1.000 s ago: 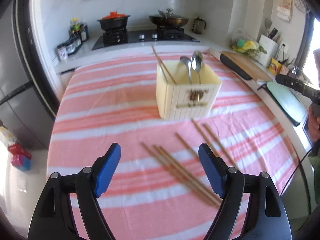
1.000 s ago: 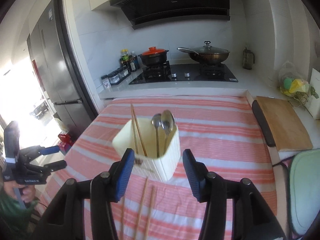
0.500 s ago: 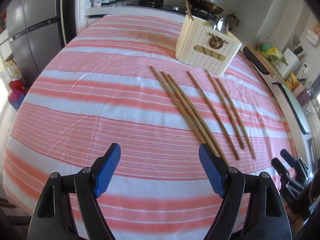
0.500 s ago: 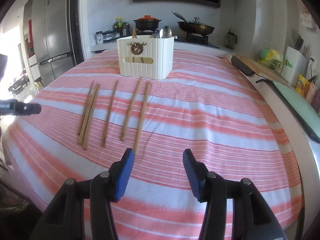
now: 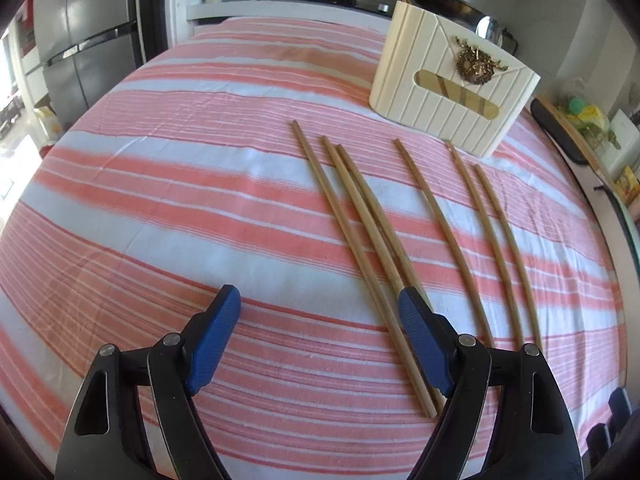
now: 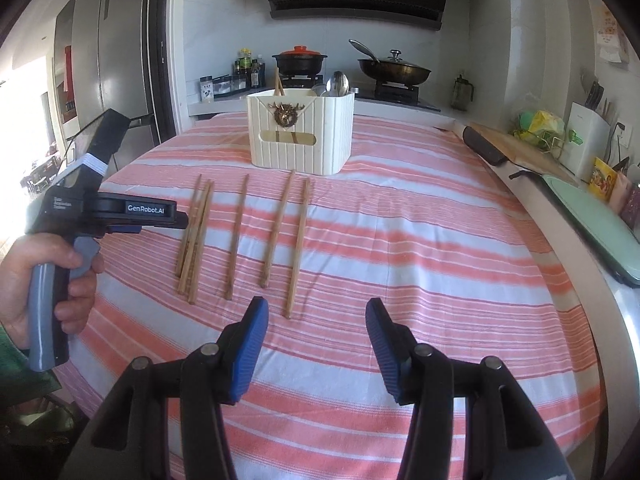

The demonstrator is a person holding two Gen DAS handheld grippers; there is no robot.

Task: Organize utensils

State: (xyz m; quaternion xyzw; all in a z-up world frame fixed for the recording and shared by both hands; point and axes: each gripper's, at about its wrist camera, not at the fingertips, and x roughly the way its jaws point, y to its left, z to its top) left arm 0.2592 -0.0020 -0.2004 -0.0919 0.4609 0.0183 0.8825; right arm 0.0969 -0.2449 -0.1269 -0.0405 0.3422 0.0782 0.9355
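On striped tablecloth (image 6: 400, 240), chopsticks (image 6: 236, 236), utensil holder (image 6: 300, 136), both hand-held grippers open, empty.

Black-framed left gripper (image 5: 320, 312) and right gripper (image 6: 316, 320) carry ribbed blue pads (image 5: 216, 340), silver pivot screws, a grey handle, "GenRobot.AI" lettering.

6 wooden chopsticks (image 6: 236, 236) flat before cream utensil holder (image 6: 300, 132)
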